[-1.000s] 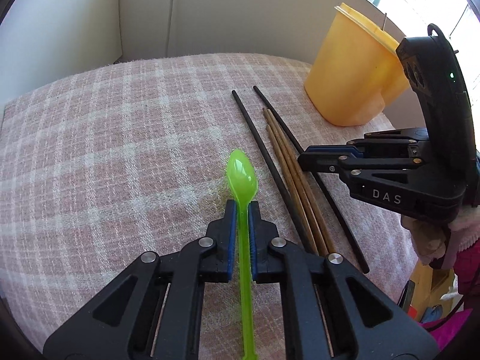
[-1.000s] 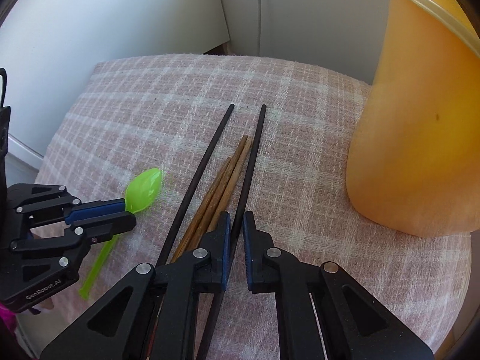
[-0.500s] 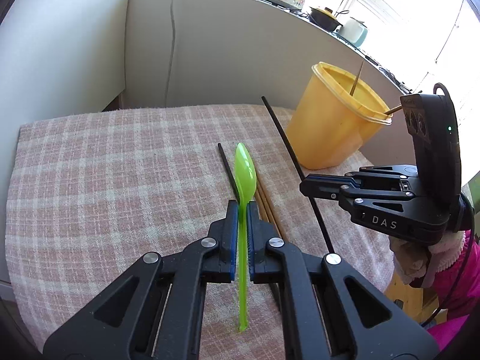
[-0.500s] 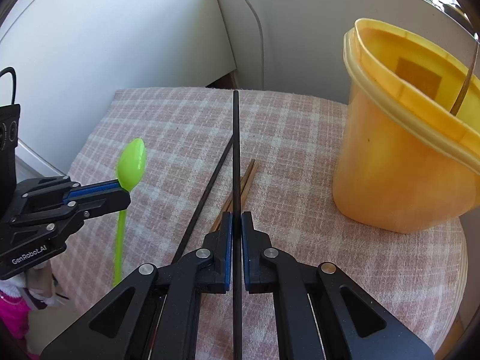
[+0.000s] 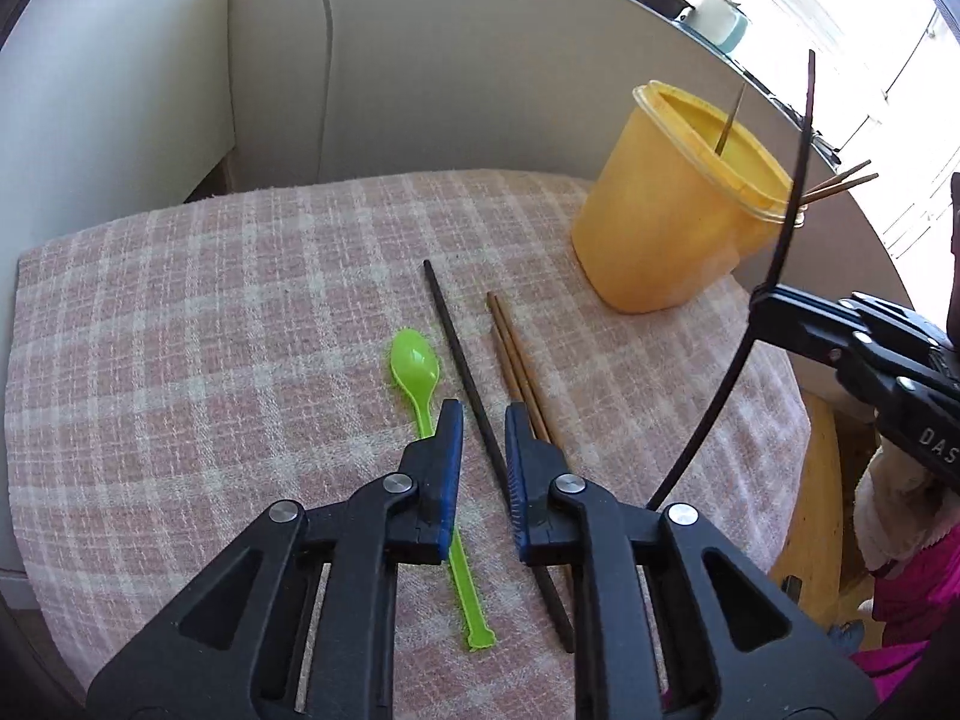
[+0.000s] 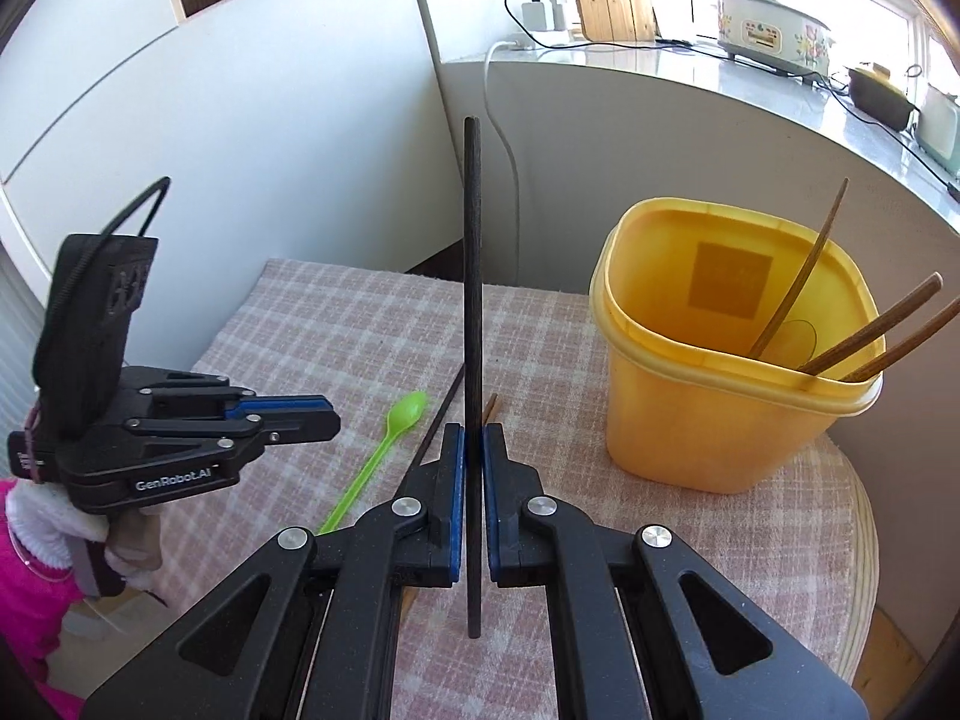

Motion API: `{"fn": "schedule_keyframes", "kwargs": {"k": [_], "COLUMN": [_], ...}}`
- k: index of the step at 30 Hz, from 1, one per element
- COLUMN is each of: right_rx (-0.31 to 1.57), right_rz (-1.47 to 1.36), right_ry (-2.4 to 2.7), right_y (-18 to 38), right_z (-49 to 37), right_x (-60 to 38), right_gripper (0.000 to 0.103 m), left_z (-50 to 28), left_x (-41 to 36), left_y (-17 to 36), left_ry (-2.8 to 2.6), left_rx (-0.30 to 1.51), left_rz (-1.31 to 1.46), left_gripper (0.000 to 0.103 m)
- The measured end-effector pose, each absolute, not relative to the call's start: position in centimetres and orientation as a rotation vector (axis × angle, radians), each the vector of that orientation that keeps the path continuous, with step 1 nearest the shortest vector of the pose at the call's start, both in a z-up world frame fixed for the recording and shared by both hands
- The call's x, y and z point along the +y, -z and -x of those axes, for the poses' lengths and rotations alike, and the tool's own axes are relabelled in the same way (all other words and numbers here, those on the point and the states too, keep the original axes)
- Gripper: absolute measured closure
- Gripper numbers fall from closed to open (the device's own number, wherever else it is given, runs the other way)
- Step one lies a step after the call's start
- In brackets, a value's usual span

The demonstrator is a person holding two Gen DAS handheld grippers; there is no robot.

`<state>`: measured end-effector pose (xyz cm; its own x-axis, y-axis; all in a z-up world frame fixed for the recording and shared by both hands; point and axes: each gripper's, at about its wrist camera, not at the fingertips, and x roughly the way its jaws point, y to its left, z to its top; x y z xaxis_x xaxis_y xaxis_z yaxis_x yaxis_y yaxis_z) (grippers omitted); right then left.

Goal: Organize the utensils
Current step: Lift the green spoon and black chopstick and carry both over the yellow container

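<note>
Spread across the whole round table, a pink-and-cream checked cloth [image 5: 240,324], bare over its left half. At the far right of it, standing upright, a yellow tub [image 6: 714,396] with three brown wooden sticks [image 6: 864,336] leaning inside against its right rim. Low in the left wrist view, the left gripper [image 5: 483,420], jaws just opened to a narrow gap with nothing pinched between the blue pads, hovering above the cloth. At the right edge of that same view, and filling the bottom of its own, the right gripper [image 6: 472,450], clamped tight on a lifted black chopstick [image 6: 472,312] that stands nearly upright, its top well above the tub's rim and its lower end clear of the table. Flat on the cloth near the middle, a second black chopstick [image 5: 462,360], running from far to near under the gap of the left jaws. Just right of that, touching side by side, a pair of brown wooden chopsticks [image 5: 513,348]. Just left of it, lying loose, a green plastic spoon [image 5: 417,369], bowl toward the far side, handle toward the near edge, partly hidden behind the left jaw
</note>
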<state>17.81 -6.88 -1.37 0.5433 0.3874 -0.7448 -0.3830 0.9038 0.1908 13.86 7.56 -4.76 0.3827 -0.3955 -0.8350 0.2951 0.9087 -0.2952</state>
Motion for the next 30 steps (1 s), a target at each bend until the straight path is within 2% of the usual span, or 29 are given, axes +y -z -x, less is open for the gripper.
{"fn": "schedule_keyframes", "kwargs": {"k": [7,10,11,12,15,20,30], "right_rx": [0.854,0.838,0.833,0.827,0.817,0.807,0.752], "right_rz": [-0.003,0.007,0.009,0.009,0.0,-0.006,-0.038], "right_ry": [-0.442,-0.431,-0.428,-0.425,-0.423,-0.417,-0.405], "right_y": [0.8,0.4,0.3,0.1,-0.2,-0.4,-2.2], "right_z": [-16.2,-15.7,-15.6,-15.5,-15.3,-15.0,-14.8], "right_x": [-7.6,-7.9,-8.0,-8.1,-8.4,-8.8,-10.3], "right_gripper": [0.099,0.099,0.099,0.099,0.099,0.099,0.099], "left_z": [-15.5,-15.5,-15.5,-15.5,-15.8,-14.6,-13.2], "left_x": [6.6,5.5,5.4,5.2,5.8,7.0,6.0], "left_y": [9.2,9.6,9.6,9.7,9.6,7.7,-0.6], "left_ry": [0.369,0.387,0.394,0.396,0.398,0.411,0.469], "left_rx": [1.225,1.185,1.176,1.177,1.169,1.104,0.868], "left_rz": [0.045,-0.023,-0.036,-0.027,0.058,0.121,0.167], "left_gripper": [0.084,0.084,0.095,0.099,0.099,0.099,0.099]}}
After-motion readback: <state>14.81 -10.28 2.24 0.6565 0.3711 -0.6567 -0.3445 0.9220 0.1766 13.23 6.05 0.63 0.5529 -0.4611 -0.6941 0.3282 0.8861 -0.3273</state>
